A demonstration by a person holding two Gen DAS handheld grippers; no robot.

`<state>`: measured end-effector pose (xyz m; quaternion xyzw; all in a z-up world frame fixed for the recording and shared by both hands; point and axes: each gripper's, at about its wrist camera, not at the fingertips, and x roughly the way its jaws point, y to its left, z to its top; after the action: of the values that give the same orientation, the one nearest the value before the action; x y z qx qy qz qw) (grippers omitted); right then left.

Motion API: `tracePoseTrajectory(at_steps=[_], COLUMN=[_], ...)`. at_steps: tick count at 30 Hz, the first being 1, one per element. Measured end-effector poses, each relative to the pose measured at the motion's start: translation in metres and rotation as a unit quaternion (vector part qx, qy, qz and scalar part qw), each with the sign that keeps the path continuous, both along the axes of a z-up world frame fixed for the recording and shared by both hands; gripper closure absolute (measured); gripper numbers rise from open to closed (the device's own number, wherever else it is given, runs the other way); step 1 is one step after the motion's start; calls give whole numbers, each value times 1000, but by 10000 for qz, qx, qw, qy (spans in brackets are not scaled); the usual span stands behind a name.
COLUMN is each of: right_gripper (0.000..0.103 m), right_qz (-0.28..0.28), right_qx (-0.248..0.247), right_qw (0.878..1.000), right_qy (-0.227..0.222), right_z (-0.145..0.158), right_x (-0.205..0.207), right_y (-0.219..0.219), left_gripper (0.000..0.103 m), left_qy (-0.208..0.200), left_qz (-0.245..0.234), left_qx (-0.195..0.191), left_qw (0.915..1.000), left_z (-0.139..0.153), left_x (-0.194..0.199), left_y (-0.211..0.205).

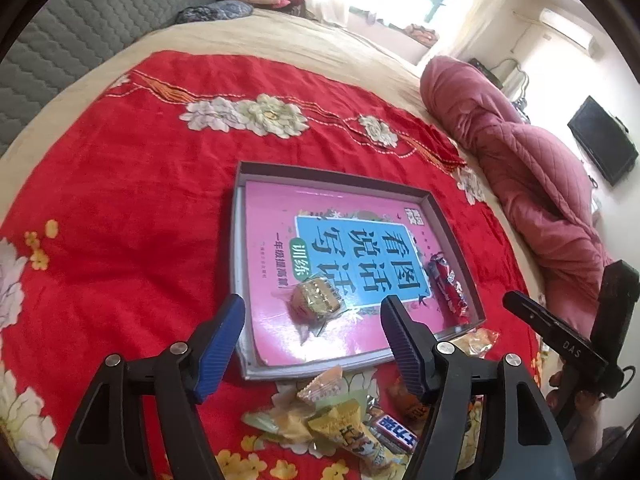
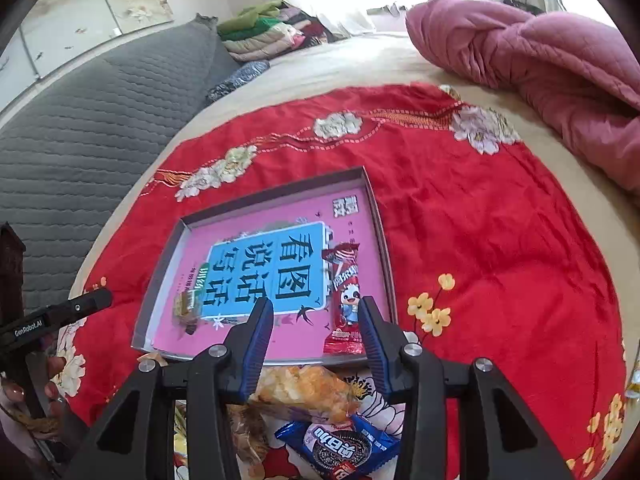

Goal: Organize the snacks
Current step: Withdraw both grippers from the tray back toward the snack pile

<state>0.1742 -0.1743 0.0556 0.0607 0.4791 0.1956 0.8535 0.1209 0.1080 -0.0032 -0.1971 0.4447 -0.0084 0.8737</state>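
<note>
your left tongs [image 1: 312,330] spread, nothing in them | your right tongs [image 2: 316,328] parted too, empty | gold foil-wrapped square snack [image 1: 316,300] and long red candy packet [image 2: 345,300] lie on the pink book in the shallow grey cardboard tray [image 1: 340,174] | loose wrapped snack pile [image 1: 348,424] sits near the tray's front edge on the red flowered blanket [image 1: 140,200]

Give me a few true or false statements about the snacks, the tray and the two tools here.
1. Two snacks lie in the tray. True: a gold-wrapped one and a red packet.
2. The right tool grips the red packet. False: it is open, holding nothing.
3. A pink book lies in the tray. True.
4. The left tool is shut on the gold snack. False: it is open.
5. The blue cookie pack is inside the tray. False: it lies on the red cloth.
</note>
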Motion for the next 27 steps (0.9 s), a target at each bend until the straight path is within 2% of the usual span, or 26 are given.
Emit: tracePoseTrajectory(at_steps=[13,27], right_gripper=[58,57], right_qz=[160,349], right_qx=[36,15], right_qw=[9998,9992], right_qy=[-109,-201], right_z=[18,28], right_x=[-22,-51], right_y=[-5,-6], left_gripper=[29,29], left_qy=[-23,225], left_qz=[194,179], left_qx=[114,57], left_qw=[9997,9996], left_z=[29,21], left_x=[-24,-46], left_y=[-3,-19])
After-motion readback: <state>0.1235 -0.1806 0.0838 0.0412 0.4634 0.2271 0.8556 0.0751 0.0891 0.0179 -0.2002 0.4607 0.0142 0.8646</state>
